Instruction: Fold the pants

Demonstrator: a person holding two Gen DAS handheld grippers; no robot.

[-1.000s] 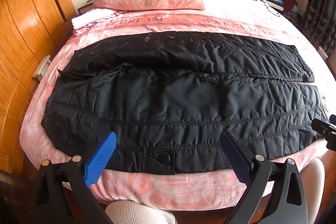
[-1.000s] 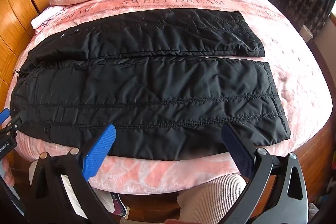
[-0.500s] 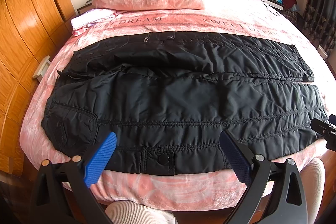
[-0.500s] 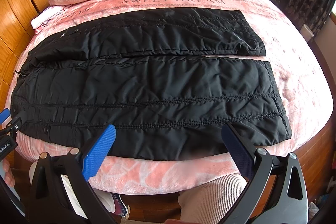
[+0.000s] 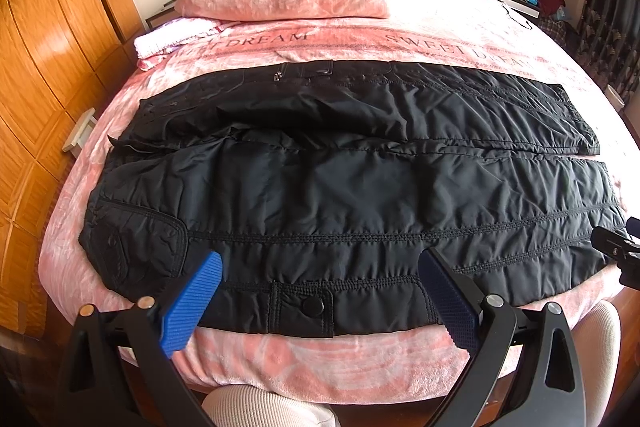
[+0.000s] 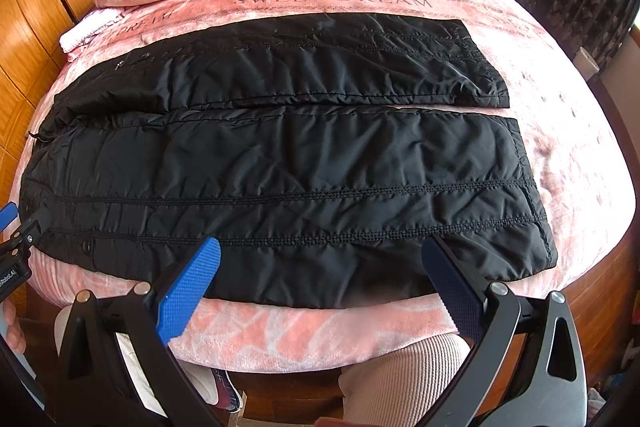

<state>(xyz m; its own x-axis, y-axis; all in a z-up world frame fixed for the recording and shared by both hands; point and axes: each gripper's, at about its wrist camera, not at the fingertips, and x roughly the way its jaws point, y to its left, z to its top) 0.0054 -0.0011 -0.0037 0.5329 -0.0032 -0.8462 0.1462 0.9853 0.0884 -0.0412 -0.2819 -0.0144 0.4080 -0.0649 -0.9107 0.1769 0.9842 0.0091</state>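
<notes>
Black padded pants point(image 5: 344, 195) spread flat across pink bed point(image 5: 320, 367), waist toward wardrobe side, both legs side by side, cuffs to the right. Nothing folded yet; step in hand judged as approach for first fold.

Left tongs point(image 5: 320, 291) apart, empty, hovering over near edge by snap pocket point(image 5: 312, 305). Right tongs point(image 6: 320, 275) apart, empty, over near leg short of cuff.

Next move likely: descend, pinch near outer seam at both ends, lift evenly, carry onto far leg. Slippery quilted fabric may slide if gripped shallow.

Left view only: bunched crotch, waist pocket. Right view only: both cuffs point(image 6: 520, 163), narrow gap between legs.
</notes>
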